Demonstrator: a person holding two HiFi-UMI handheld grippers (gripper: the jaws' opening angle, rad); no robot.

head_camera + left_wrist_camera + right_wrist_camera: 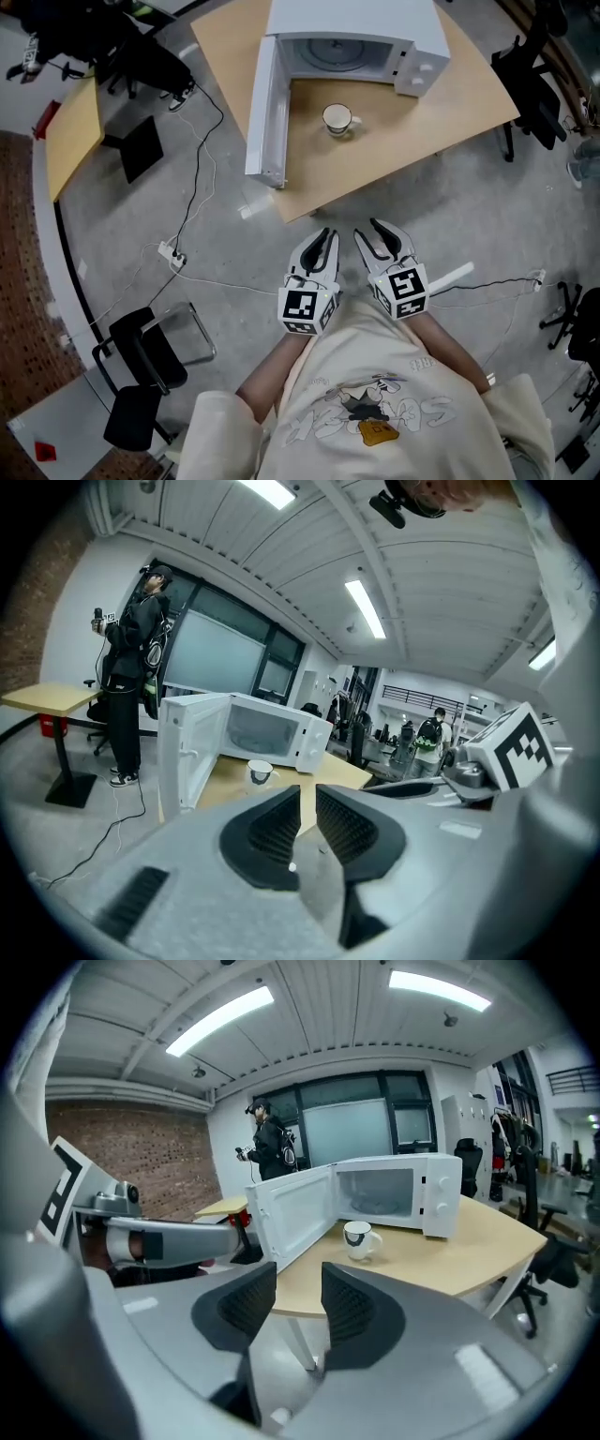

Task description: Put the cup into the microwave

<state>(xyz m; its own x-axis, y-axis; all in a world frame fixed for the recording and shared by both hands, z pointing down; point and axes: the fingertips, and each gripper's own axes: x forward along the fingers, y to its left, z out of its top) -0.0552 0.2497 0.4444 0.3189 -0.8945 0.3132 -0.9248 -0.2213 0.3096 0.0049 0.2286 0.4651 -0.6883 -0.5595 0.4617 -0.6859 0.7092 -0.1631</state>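
Note:
A white cup (pixel 337 119) with a dark mark stands upright on the wooden table (pixel 450 94), just in front of the white microwave (pixel 375 23). The microwave's door (pixel 265 108) is swung wide open to the left and its cavity looks empty. Both grippers hang over the floor, well short of the table's near corner. My left gripper (pixel 326 232) has its jaws nearly together with nothing between them. My right gripper (pixel 367 229) stands open and empty. The cup (pixel 260 772) shows far ahead of the left gripper (pixel 307 794), and the cup (pixel 357 1238) also sits beyond the right gripper (pixel 299 1274).
Cables and a power strip (pixel 171 253) lie on the grey floor to the left. A black chair (pixel 141 375) stands at lower left, and office chairs (pixel 534 84) at the right. A second table (pixel 75 131) is at far left. A person (pixel 131 667) stands beyond the microwave.

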